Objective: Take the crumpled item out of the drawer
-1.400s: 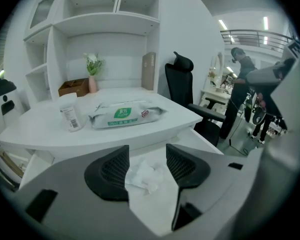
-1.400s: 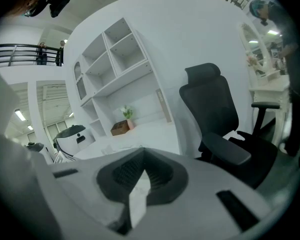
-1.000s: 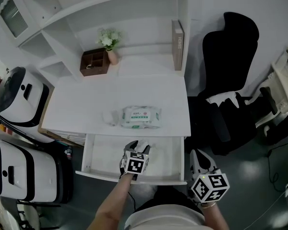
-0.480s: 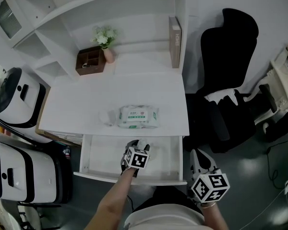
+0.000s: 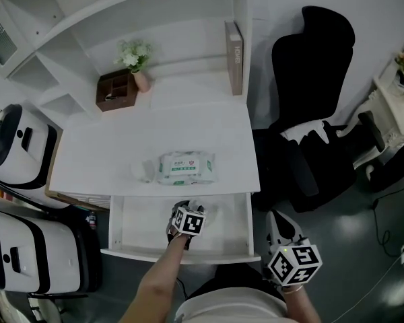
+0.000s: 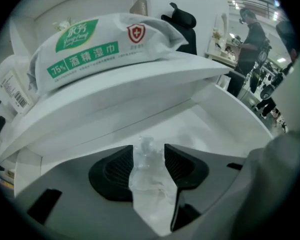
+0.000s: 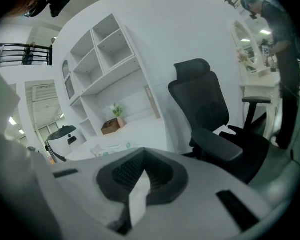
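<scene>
The white drawer (image 5: 138, 215) stands pulled out under the desk. My left gripper (image 5: 191, 207) reaches down into its middle. A crumpled, translucent white item (image 6: 148, 160) lies between its dark ribbed pads (image 6: 117, 170), and the jaws are closing on it. The pads stand close on either side, and I see no squeeze on it. In the head view the crumpled item (image 5: 202, 208) shows just past the marker cube. My right gripper (image 5: 281, 223) hangs outside the drawer's right front corner. In the right gripper view that gripper (image 7: 142, 173) is shut on nothing.
A pack of wet wipes (image 5: 184, 168) lies on the desk (image 5: 209, 130) above the drawer, with a small white wad (image 5: 140, 169) beside it. A wooden box (image 5: 116, 89), a plant (image 5: 133, 58) and a book (image 5: 234, 56) stand at the back. A black chair (image 5: 310, 79) is at the right, white machines (image 5: 17, 147) at the left.
My left gripper has gone a little deeper into the drawer. The head view has swung slightly, so the desk sits further left. The right gripper has stayed put.
</scene>
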A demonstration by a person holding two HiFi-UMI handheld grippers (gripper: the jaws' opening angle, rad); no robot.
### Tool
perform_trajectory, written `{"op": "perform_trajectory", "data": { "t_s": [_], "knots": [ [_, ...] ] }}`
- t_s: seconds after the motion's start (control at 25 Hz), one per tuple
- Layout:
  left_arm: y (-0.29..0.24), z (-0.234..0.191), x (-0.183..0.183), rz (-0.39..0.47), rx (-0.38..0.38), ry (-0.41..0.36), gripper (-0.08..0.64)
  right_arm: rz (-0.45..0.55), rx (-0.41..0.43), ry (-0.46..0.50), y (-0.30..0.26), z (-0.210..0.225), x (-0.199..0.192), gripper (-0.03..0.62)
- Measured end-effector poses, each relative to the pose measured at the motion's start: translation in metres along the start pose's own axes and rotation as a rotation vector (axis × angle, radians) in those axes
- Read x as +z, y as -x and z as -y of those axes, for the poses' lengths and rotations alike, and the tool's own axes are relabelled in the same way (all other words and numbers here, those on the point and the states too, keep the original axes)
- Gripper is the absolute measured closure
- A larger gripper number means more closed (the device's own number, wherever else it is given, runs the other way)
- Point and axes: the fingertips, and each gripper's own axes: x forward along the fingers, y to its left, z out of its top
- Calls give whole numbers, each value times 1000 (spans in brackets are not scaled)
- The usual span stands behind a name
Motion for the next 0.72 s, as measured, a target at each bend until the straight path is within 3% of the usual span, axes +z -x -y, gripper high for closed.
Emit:
{"op": "perform_trajectory", "data": {
  "t_s": [0.72],
  "knots": [
    [-18, 7, -4, -32, -57, 41, 414, -26, -27, -19, -7, 9, -5, 591]
  ]
}}
